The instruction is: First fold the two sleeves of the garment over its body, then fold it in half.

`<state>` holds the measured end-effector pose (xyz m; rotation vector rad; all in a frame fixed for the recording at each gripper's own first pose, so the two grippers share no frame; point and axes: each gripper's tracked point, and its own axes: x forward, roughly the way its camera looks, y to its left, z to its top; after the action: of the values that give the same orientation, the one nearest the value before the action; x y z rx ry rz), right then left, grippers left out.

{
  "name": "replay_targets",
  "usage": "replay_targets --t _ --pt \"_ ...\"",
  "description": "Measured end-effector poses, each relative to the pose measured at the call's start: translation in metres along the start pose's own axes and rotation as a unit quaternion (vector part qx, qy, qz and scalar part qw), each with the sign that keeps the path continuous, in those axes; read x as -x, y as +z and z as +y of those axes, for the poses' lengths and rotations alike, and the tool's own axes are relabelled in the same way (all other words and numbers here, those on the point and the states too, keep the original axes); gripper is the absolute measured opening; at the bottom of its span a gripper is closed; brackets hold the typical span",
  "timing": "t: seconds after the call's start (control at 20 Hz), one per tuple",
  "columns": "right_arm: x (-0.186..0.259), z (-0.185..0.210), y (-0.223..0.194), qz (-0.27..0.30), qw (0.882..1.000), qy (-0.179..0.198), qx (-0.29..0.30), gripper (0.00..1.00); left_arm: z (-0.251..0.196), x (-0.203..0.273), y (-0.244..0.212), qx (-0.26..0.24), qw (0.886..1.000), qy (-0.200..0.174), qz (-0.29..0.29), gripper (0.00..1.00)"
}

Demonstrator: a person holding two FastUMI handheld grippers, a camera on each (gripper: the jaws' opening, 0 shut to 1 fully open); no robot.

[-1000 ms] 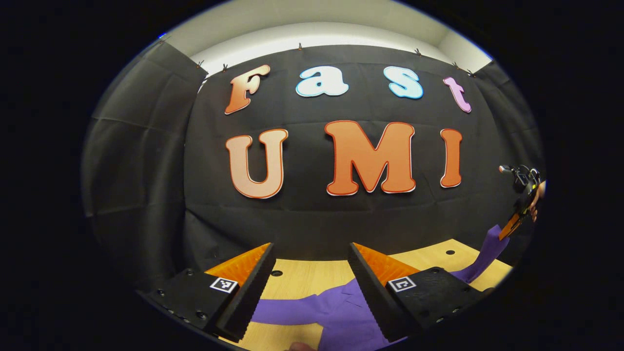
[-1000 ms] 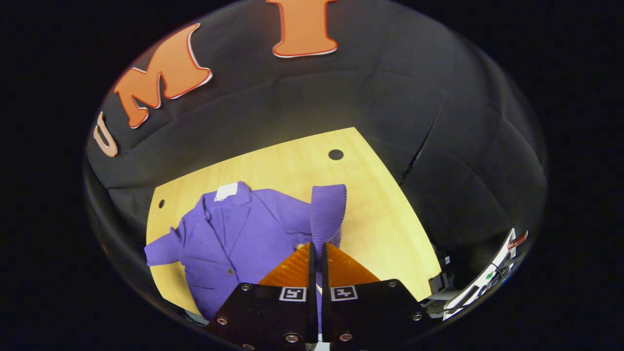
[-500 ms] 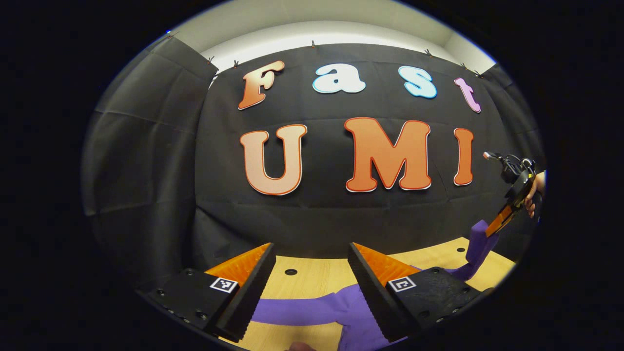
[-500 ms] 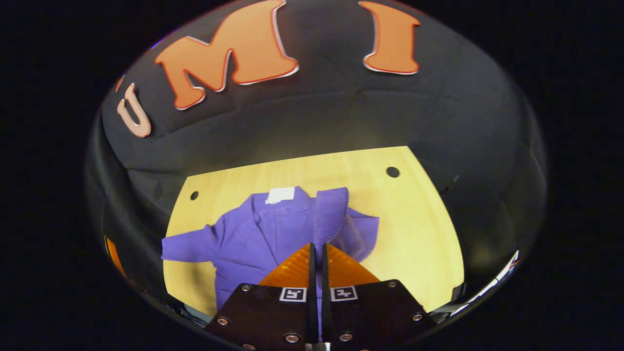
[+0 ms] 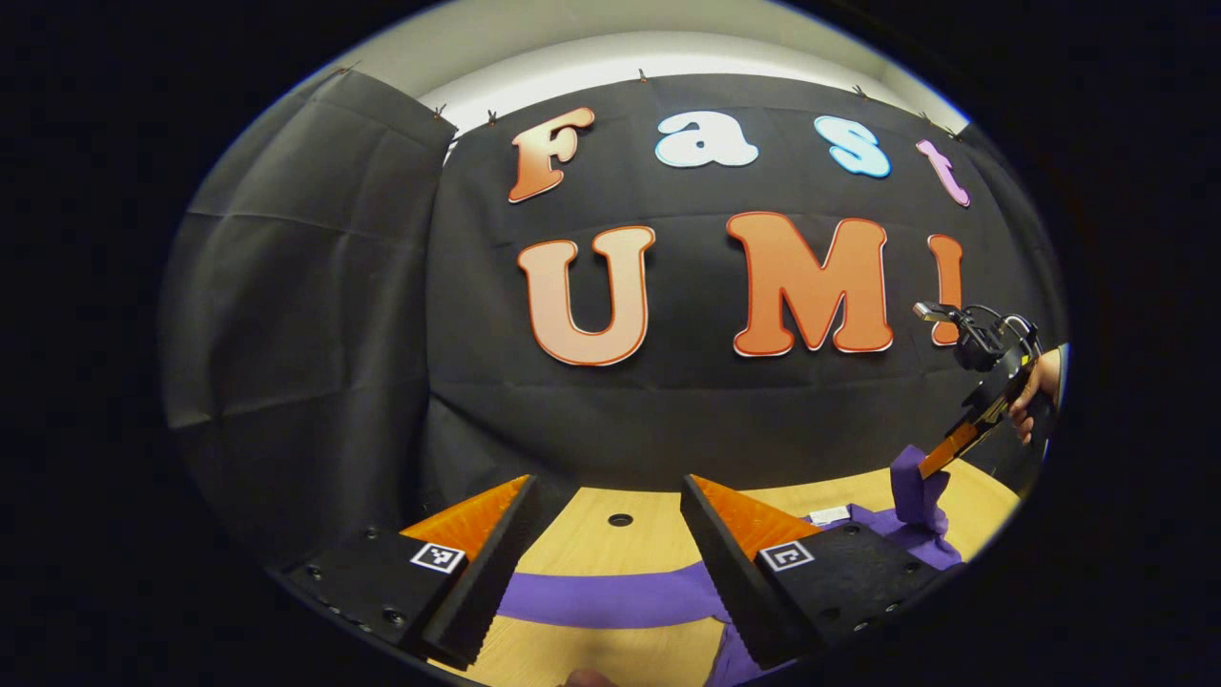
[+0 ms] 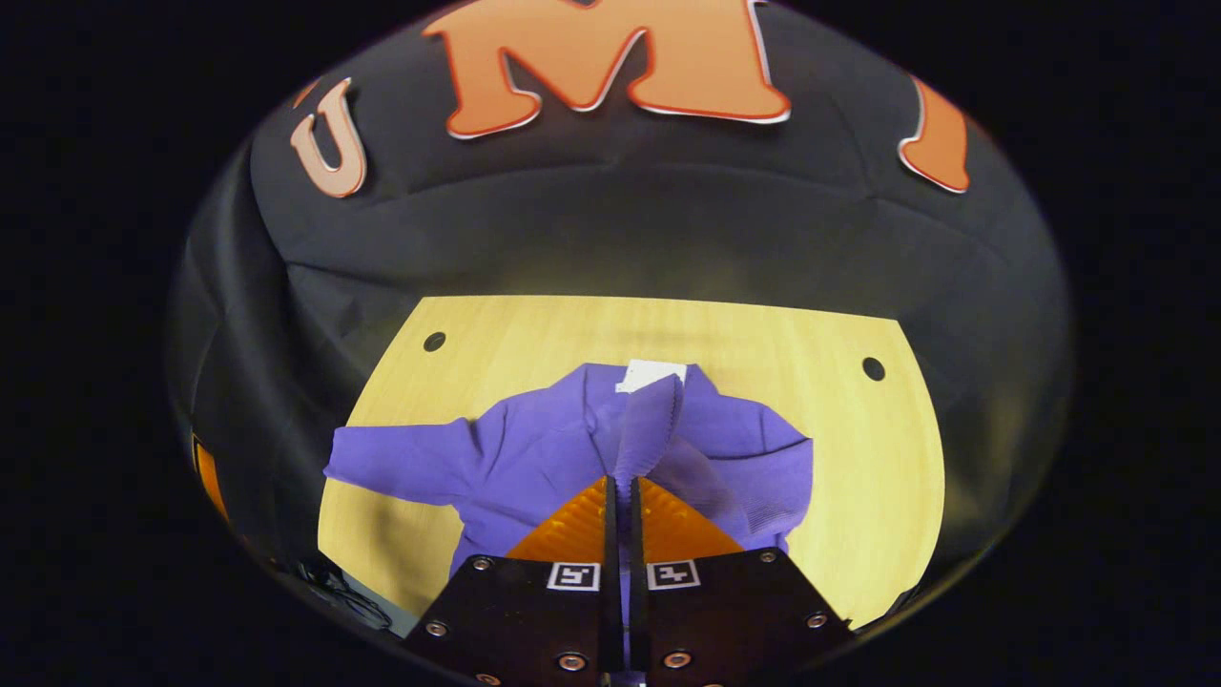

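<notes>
Right tool (image 6: pixel 620 496) clamps a purple sleeve (image 6: pixel 649 429) above the garment (image 6: pixel 553 448) spread ahead of it on the pale wooden desk (image 6: pixel 858 458); black cloth walls the booth. Left tool (image 5: pixel 610 553) gapes empty; the other sleeve (image 5: pixel 610 599) lies flat beyond its fingers.

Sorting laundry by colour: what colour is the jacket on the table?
Purple, the jacket; clearest in the right gripper view.

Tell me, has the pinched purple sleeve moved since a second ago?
Yes. The purple sleeve swung from over bare wooden table inward above the jacket's body, toward its white collar label.
</notes>
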<state>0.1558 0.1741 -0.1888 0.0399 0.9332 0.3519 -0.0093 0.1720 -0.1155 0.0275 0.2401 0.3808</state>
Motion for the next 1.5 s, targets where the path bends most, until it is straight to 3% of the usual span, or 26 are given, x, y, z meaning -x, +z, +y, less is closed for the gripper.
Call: replay_targets --t 0.6,0.8,1.05,1.15,1.2,1.25,1.3,1.35,1.5 --pt "-0.059 0.092 -0.017 0.020 0.999 0.049 0.014 0.05 0.035 -0.003 -0.028 -0.008 0.999 0.033 0.026 0.96" --pt "-0.048 0.106 -0.008 -0.006 0.997 0.071 0.018 0.21 0.048 -0.010 -0.040 -0.007 0.998 0.044 0.041 0.96" --pt "-0.024 0.089 0.008 -0.062 0.996 0.052 0.039 0.57 0.064 -0.030 -0.058 -0.001 0.996 0.047 0.072 0.96" --pt "-0.010 0.078 0.016 -0.088 0.994 0.041 0.045 0.60 0.071 -0.041 -0.066 0.009 0.995 0.046 0.090 0.96" --pt "-0.002 0.073 0.021 -0.102 0.993 0.036 0.046 0.74 0.073 -0.048 -0.073 0.018 0.993 0.042 0.105 0.96" --pt "0.004 0.067 0.025 -0.116 0.992 0.031 0.046 0.80 0.076 -0.055 -0.081 0.029 0.992 0.039 0.120 0.96" --pt "0.012 0.061 0.027 -0.128 0.990 0.026 0.045 0.74 0.078 -0.059 -0.090 0.038 0.989 0.036 0.139 0.96" --pt "0.020 0.054 0.029 -0.140 0.989 0.019 0.041 0.88 0.079 -0.066 -0.100 0.047 0.985 0.034 0.160 0.96" --pt "0.042 0.034 0.034 -0.169 0.985 0.002 0.031 0.94 0.093 -0.084 -0.126 0.062 0.975 0.036 0.212 0.96"
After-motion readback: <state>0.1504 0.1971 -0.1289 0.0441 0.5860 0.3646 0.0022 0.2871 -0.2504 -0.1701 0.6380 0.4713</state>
